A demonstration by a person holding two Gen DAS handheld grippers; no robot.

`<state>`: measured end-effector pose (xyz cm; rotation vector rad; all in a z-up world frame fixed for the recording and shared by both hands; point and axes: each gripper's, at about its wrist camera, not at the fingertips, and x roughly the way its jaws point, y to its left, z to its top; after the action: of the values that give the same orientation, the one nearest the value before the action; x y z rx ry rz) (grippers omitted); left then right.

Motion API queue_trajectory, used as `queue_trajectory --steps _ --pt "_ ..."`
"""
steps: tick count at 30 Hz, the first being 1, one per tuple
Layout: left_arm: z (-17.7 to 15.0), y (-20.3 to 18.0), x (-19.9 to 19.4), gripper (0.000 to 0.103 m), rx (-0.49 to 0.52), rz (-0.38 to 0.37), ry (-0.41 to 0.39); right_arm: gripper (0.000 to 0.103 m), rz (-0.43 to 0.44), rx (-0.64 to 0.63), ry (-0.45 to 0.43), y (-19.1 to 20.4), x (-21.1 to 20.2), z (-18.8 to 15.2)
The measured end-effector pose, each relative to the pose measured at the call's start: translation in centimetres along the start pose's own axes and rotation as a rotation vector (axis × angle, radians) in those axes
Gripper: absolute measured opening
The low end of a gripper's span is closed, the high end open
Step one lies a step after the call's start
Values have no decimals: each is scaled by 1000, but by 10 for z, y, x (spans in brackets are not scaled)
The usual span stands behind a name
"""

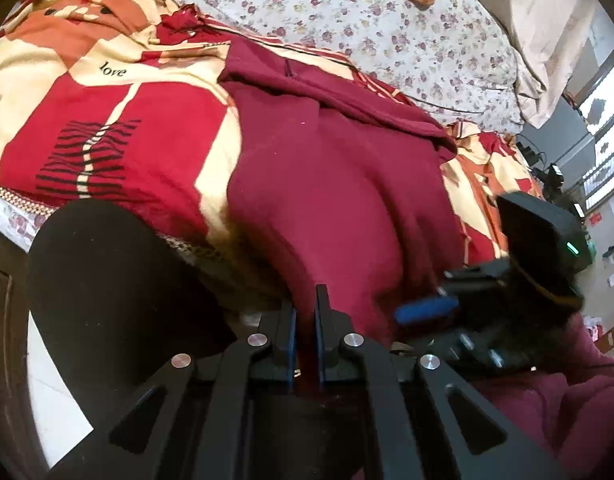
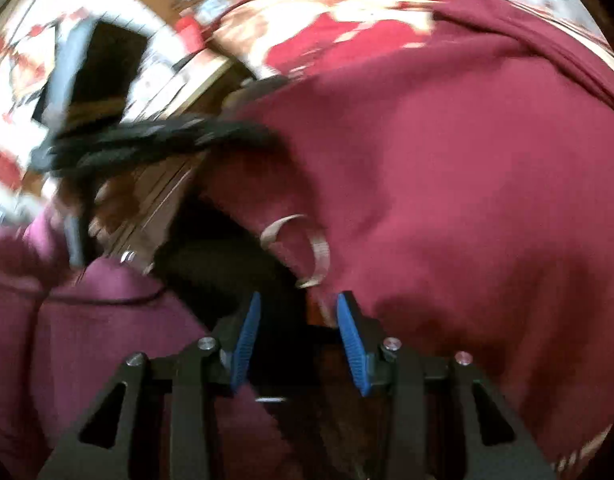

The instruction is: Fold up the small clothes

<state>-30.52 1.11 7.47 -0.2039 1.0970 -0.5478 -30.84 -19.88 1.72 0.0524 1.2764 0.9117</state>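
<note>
The dark maroon knit garment (image 1: 331, 184) lies rumpled and mostly unfolded across the red-and-cream patterned bedspread (image 1: 119, 120), its lower hem draped over the bed's near edge. The left gripper (image 1: 305, 316) has its jaws pinched on that hem, while the right gripper (image 2: 299, 320) hangs beside the hem with jaws partly apart, gripping nothing. By my judgement, folding has barely begun.

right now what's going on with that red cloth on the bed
A person with a tool in each hand is working on a maroon garment spread over a patterned bedspread. The left tool is shut on the garment's near edge, which hangs off the bed. The right tool is open beside the same edge, near a pale ribbon loop, gripping nothing yet. No fold is visible so far.
</note>
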Motion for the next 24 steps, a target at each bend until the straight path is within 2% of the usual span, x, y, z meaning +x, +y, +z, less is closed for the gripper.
queue_trajectory --steps 1,3,5,7,10,11,13,16,19,22,24 --pt "0 -3 -2 0 8 -3 -3 42 -52 17 -14 -5 2 2" --pt "0 -8 -5 0 22 -10 -4 42 -148 -28 -21 -3 16 8" --pt "1 -13 -9 0 40 -12 -8 42 -154 -68 2 4 35 12" --pt "1 -13 -13 0 56 2 -17 42 -59 -100 47 13 44 8" --pt "1 -3 -11 0 27 19 -15 42 96 -141 25 23 23 -2" --pt "1 2 -9 0 10 17 -11 42 132 -154 5 23 10 -6" --pt "2 9 -4 0 -25 15 -3 42 140 -161 -15 22 -10 -13" --pt "2 7 -2 0 -23 5 -4 44 99 -76 -54 2 -38 -28" --pt "4 0 -3 0 -2 -2 -9 48 26 4 -98 -11 -43 -28" --pt "6 -6 -7 0 12 -15 -17 48 -50 39 -111 -14 -25 -9" --pt "6 -10 -9 0 24 -16 -23 48 -111 24 -96 -6 2 9"
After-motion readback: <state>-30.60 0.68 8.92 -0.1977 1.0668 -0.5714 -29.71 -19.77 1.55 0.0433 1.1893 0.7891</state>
